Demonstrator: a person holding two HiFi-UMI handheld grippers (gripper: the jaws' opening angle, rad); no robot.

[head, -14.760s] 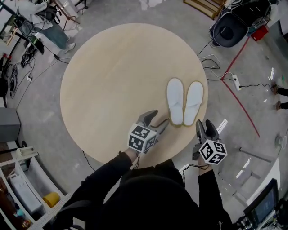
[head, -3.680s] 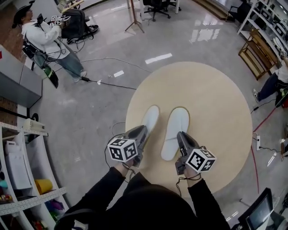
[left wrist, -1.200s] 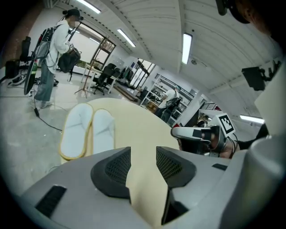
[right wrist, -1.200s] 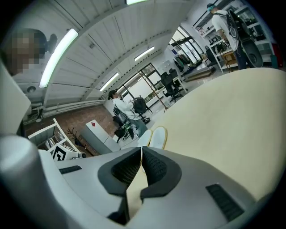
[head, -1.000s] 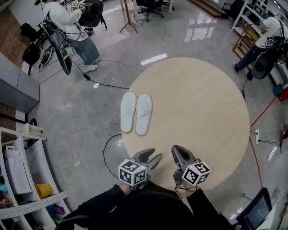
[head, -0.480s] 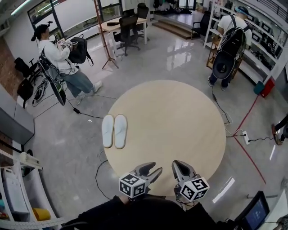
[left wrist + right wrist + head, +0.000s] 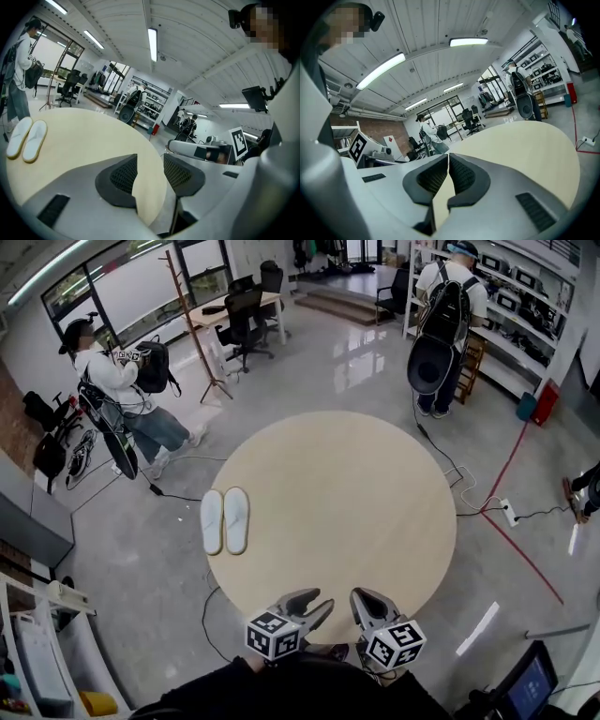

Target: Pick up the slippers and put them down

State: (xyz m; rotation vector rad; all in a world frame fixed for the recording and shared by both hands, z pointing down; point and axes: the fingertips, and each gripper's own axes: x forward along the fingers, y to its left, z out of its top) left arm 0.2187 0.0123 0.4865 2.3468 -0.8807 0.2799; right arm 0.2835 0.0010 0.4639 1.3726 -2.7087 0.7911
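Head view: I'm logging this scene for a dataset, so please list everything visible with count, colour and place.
table: one, pale wood, centre.
slippers: two, white, side by side at table's left edge.
left bystander: one, white top, upper-left floor.
right bystander: one, dark backpack, upper right.
coat stand: one, brown, upper left.
power strip: one, white, floor right of table.
left tongs: one, grey, open, empty, bottom centre.
right tongs: one, grey, shut, beside them.

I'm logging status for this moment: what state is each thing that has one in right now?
slippers: lying flat, side by side, at the edge of the table, not gripped.
left gripper: jaws open, nothing between them.
right gripper: jaws shut, holding nothing.
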